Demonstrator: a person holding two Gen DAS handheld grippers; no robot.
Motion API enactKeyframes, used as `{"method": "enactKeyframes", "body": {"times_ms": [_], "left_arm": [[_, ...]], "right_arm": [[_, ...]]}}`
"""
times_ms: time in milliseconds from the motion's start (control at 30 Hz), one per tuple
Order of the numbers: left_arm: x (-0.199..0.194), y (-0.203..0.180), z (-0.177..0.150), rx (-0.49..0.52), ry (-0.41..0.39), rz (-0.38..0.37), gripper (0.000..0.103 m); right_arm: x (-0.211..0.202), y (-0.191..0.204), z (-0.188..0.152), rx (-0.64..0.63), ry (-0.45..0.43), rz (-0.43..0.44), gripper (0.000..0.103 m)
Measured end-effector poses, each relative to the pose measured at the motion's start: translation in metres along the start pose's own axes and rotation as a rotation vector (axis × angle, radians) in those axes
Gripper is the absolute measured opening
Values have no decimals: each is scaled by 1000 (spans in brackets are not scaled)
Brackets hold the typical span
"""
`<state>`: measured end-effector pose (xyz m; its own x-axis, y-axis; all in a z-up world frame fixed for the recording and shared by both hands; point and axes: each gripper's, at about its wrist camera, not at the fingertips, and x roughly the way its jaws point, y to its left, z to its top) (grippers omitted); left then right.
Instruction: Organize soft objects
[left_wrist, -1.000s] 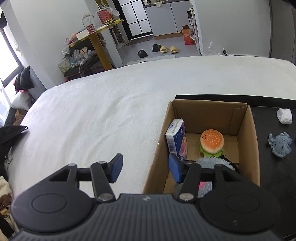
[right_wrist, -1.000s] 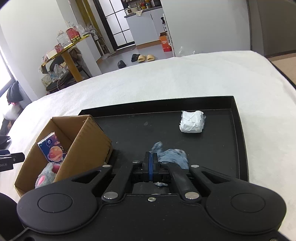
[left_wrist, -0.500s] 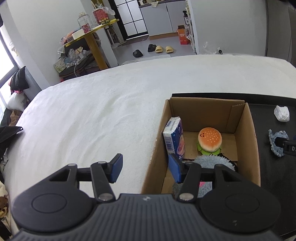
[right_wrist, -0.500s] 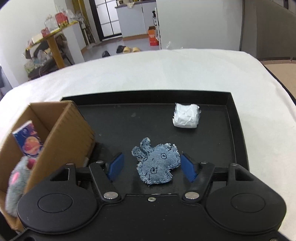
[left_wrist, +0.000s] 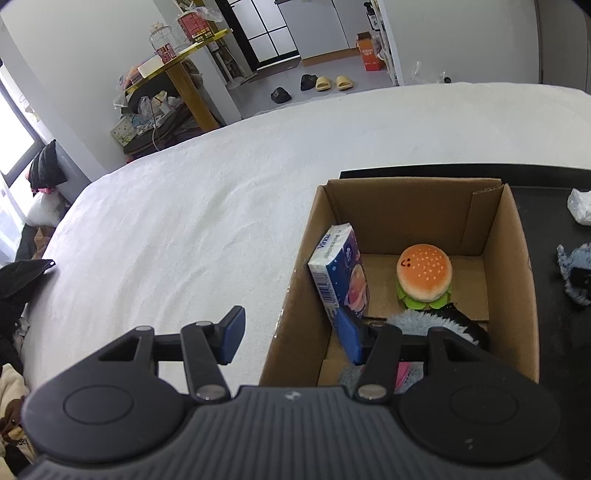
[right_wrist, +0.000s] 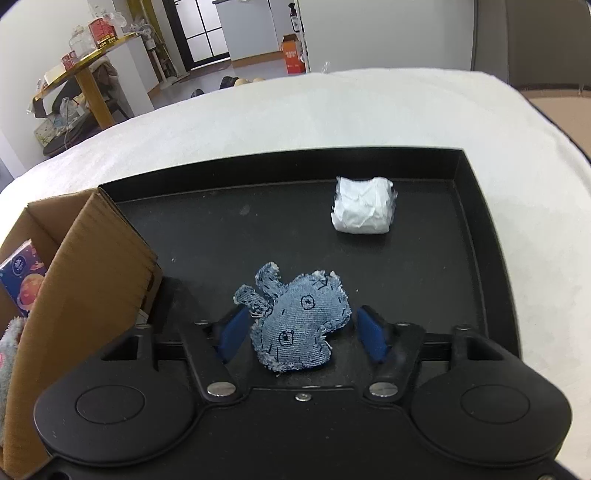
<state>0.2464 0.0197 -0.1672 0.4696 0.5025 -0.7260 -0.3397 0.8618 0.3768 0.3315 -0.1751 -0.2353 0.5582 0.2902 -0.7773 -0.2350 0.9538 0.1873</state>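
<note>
A blue denim soft toy (right_wrist: 299, 325) lies flat on the black tray (right_wrist: 480, 229). My right gripper (right_wrist: 303, 332) is lowered around it, its jaws closing, a blue pad on either side and a sliver of gap still showing on the right. My left gripper (left_wrist: 291, 339) stands open astride the left wall of the cardboard box (left_wrist: 509, 266), one pad outside and one inside. In the box are a burger plush (left_wrist: 424, 275), a tissue pack (left_wrist: 338, 273) and a grey fluffy toy (left_wrist: 424, 319). The denim toy (left_wrist: 576, 273) also shows at the left wrist view's right edge.
A white crumpled packet (right_wrist: 364, 205) lies further back on the tray. The box (right_wrist: 92, 266) stands on the tray's left end. Everything rests on a white padded surface (left_wrist: 184, 229); a cluttered yellow table (left_wrist: 177, 66) and shoes are on the floor beyond.
My right gripper went from shut to wide open, sank over the denim toy and has narrowed around it. The left gripper drifted slightly down toward the box, jaws unchanged.
</note>
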Motion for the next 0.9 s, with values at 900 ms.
{"method": "enactKeyframes", "body": {"times_ms": [900], "left_arm": [[-28,20,0,-20,-51,-74,53]], "right_arm": [[-60,1,14,33,-79,6,22]]}}
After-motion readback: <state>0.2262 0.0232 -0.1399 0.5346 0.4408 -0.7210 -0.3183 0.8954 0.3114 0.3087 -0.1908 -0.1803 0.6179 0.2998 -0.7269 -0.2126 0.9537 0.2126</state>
